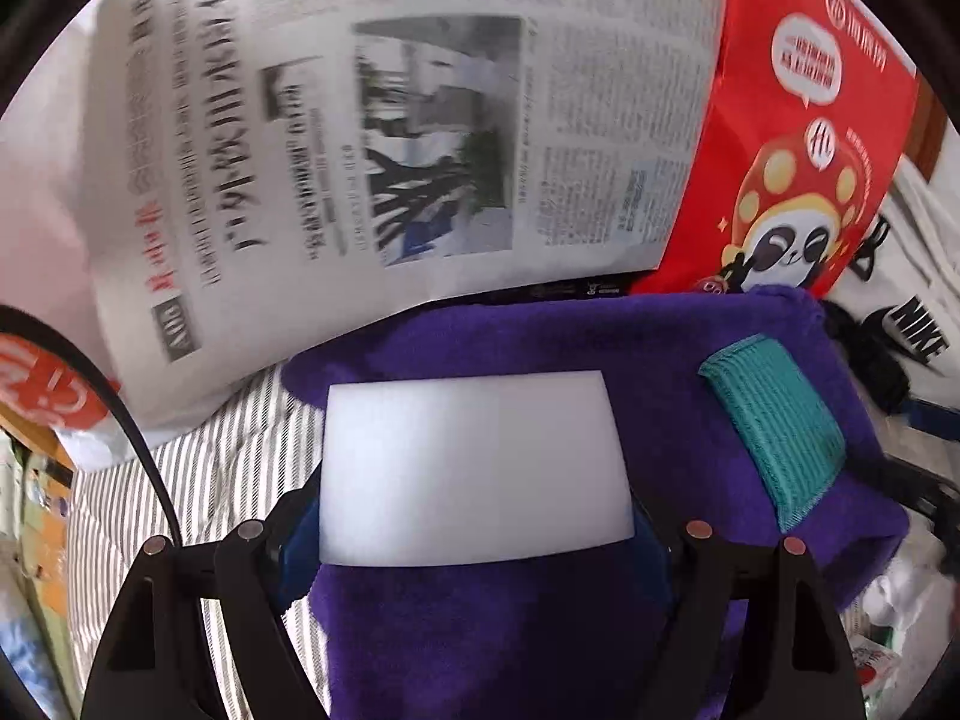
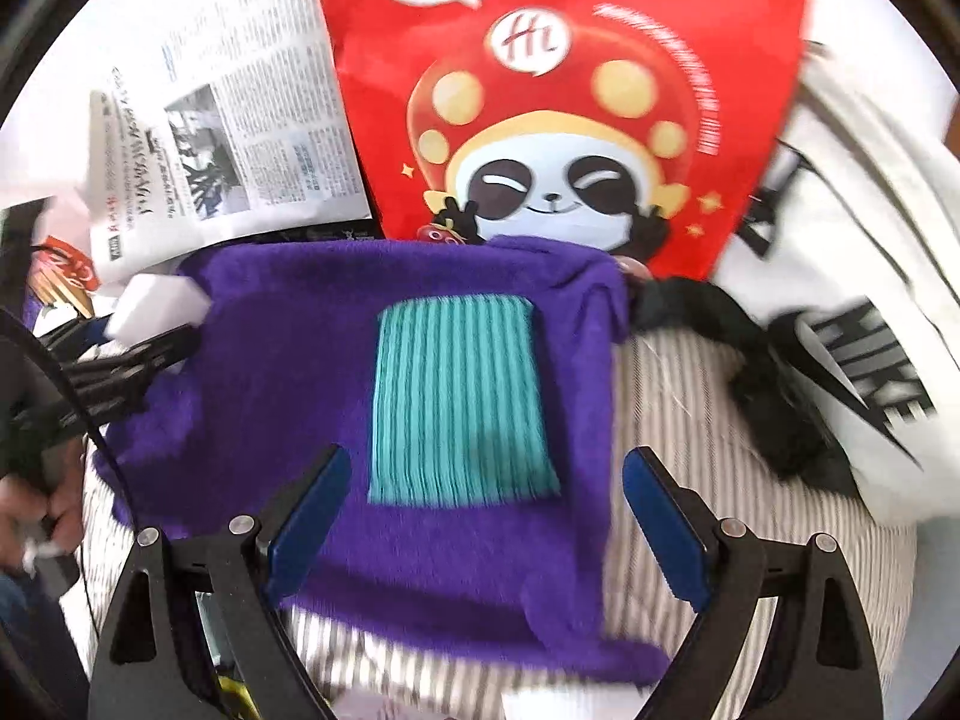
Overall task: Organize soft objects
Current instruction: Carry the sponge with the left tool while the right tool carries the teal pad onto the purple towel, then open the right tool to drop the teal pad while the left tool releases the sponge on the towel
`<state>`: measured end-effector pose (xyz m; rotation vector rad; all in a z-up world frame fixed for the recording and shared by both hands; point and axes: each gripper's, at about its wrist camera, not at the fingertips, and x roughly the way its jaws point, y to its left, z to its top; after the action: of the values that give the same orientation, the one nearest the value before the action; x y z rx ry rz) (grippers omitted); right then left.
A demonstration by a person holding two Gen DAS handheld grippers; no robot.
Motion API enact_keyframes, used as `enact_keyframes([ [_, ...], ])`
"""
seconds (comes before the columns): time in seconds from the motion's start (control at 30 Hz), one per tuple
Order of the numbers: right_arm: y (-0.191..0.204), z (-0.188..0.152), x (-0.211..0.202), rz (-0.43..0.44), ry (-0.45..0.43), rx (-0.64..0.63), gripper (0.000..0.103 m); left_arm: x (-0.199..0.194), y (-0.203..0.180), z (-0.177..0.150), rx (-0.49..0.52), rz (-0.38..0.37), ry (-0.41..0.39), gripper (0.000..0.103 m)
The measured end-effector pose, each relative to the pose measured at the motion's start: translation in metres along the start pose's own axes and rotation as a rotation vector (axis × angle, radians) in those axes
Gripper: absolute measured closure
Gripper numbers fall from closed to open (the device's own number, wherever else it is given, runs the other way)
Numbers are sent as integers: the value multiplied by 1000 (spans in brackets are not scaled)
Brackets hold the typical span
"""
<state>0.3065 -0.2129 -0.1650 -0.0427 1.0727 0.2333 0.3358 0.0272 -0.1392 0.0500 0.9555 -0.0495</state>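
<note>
A purple towel (image 2: 288,372) lies spread on striped cloth; it also shows in the left wrist view (image 1: 660,372). A teal ribbed cloth (image 2: 456,402) lies flat on the towel, seen to the right in the left wrist view (image 1: 774,420). My left gripper (image 1: 474,516) is shut on a white foam sponge (image 1: 474,468) and holds it over the towel's left part. In the right wrist view the sponge (image 2: 156,306) and left gripper sit at the towel's left edge. My right gripper (image 2: 486,528) is open and empty, its blue pads either side of the teal cloth's near end.
A newspaper (image 1: 360,138) and a red panda-print bag (image 2: 570,90) lie behind the towel. A white Nike garment (image 2: 870,312) and a black fuzzy item (image 2: 762,384) lie to the right. Grey-striped fabric (image 2: 690,480) covers the surface. Clutter sits at far left.
</note>
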Motion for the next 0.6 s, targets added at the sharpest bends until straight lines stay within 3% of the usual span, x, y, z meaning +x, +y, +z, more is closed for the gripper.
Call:
enact_keyframes([
  [0.27, -25, -39, -54, 48, -70, 61, 12, 47, -12, 10, -11, 42, 96, 22],
  [0.37, -34, -48, -69, 27, -93, 66, 12, 55, -17, 11, -5, 51, 116, 22],
  [0.6, -47, -81, -71, 32, -85, 132, 12, 67, -22, 21, -2, 45, 149, 18],
])
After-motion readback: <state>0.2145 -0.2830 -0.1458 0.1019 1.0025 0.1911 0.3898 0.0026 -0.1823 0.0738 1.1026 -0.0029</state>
